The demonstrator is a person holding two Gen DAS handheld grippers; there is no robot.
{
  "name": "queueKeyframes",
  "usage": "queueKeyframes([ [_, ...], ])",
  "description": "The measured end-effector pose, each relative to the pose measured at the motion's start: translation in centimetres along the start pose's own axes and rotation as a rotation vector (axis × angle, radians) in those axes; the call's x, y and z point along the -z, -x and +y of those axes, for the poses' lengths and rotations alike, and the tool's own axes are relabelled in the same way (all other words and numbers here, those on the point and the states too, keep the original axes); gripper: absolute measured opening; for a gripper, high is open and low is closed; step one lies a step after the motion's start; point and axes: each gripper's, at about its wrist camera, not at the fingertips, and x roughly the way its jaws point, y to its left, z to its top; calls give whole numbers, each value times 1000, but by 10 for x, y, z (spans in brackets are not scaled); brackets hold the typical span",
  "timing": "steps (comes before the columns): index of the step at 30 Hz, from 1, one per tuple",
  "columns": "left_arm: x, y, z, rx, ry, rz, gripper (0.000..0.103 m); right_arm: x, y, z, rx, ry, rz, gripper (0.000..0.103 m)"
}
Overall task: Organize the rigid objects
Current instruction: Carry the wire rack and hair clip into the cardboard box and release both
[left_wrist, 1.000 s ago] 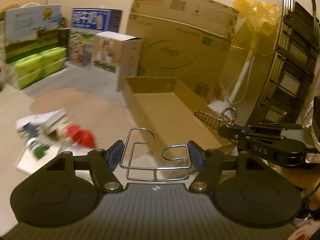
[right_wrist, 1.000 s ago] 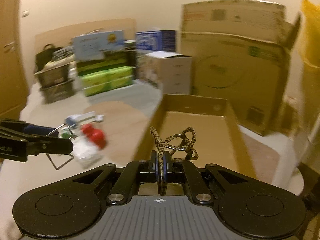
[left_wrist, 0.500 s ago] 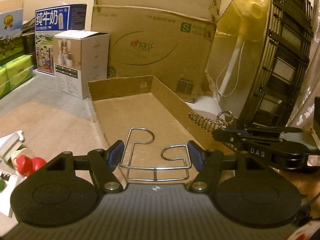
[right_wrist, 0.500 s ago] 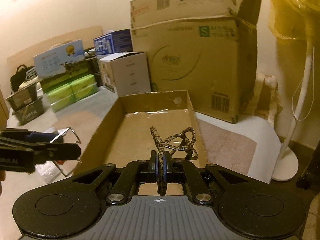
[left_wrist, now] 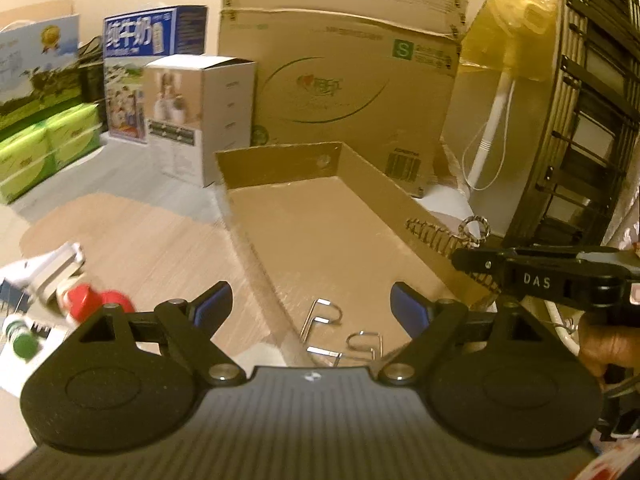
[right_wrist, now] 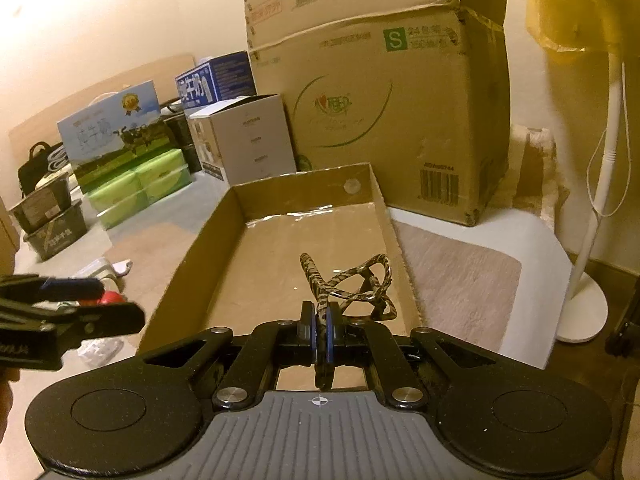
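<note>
A shallow cardboard tray (left_wrist: 280, 162) lies on the floor ahead. A bent wire hook (left_wrist: 326, 330) sits low at the tray's near end, below and between my left gripper's (left_wrist: 311, 300) blue pads. The pads stand well apart from it and the jaws are opening. My right gripper (right_wrist: 320, 316) is shut on a leopard-patterned hair clip (right_wrist: 352, 280), held over the tray (right_wrist: 300, 184). In the left wrist view the right gripper (left_wrist: 460, 258) and the hair clip (left_wrist: 434, 236) hang above the tray's right wall. The left gripper (right_wrist: 120, 302) shows at the right wrist view's left edge.
Red-capped items (left_wrist: 90, 300) and a green-capped bottle (left_wrist: 20, 342) lie on the floor to the left. A large cardboard box (left_wrist: 340, 80), a white box (left_wrist: 200, 116) and milk cartons (left_wrist: 152, 76) stand behind the tray. A fan stand (right_wrist: 580, 312) and black rack (left_wrist: 580, 140) are on the right.
The left gripper's jaws have spread and let go of the wire hook, which has dropped into the tray's near end. The right gripper keeps its hold on the hair clip over the tray.
</note>
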Motion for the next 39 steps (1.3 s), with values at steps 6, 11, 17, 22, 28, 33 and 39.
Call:
queueKeyframes([
  [6,7,9,4,-4,16,8,84,0,-1,4,-8,4,-1,5],
  [11,9,10,6,-1,20,8,84,-2,-6,8,-14,10,1,5],
  [17,9,11,12,-7,36,-2,84,-4,-13,13,-27,15,-8,5],
  [22,11,10,17,-27,51,3,84,-4,-20,11,-45,-2,-10,18],
  [28,14,11,20,-31,65,6,84,2,-12,6,-22,-26,-27,67],
  [33,15,13,20,-34,66,5,84,7,-10,9,-24,-22,-12,67],
  [39,18,22,23,-45,74,-1,84,7,-5,17,-26,-12,-17,67],
])
